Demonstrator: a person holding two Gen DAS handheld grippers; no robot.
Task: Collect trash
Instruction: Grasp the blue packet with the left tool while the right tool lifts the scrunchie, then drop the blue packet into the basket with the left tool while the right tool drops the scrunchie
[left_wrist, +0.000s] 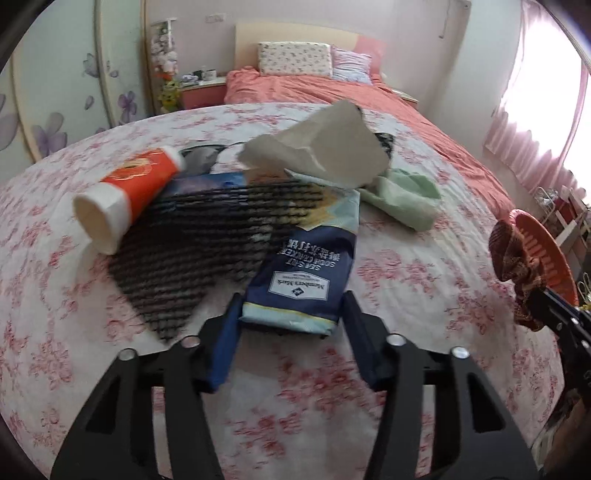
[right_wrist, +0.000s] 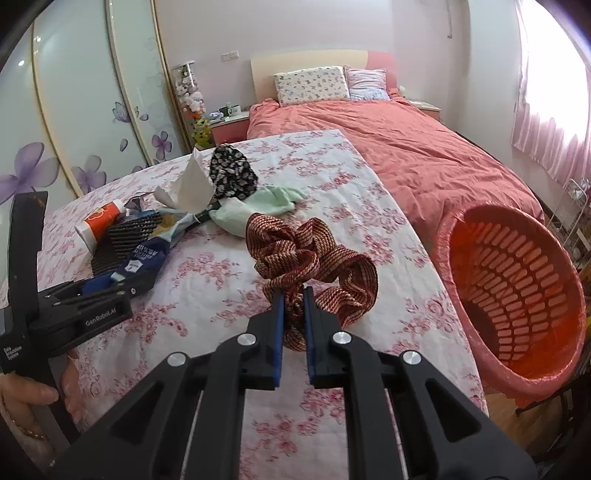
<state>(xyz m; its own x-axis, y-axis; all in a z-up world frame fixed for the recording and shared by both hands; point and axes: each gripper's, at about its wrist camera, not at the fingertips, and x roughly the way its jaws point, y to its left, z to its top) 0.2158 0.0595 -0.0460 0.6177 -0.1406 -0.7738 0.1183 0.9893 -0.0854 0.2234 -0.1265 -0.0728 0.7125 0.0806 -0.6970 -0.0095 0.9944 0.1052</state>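
Observation:
A dark blue cracker packet (left_wrist: 303, 269) lies on the floral bed cover (left_wrist: 424, 280), its near end between the fingertips of my left gripper (left_wrist: 290, 317), whose pads touch both its sides. Beside it lie an orange and white paper cup (left_wrist: 125, 199), a crumpled white paper (left_wrist: 325, 147) and a black ribbed sheet (left_wrist: 207, 236). My right gripper (right_wrist: 293, 293) is shut on a red-brown patterned scrunchie (right_wrist: 314, 251) and holds it above the cover. To its right an orange slatted basket (right_wrist: 517, 280) lined with a pink bag faces me with its mouth.
A pale green cloth (right_wrist: 266, 203) and a black floral cloth (right_wrist: 232, 171) lie behind the trash pile. The pink bed (right_wrist: 406, 155) runs back to the pillows. A hand (right_wrist: 33, 398) grips the left tool. Wardrobe doors stand on the left and a wire rack (right_wrist: 576, 206) behind the basket.

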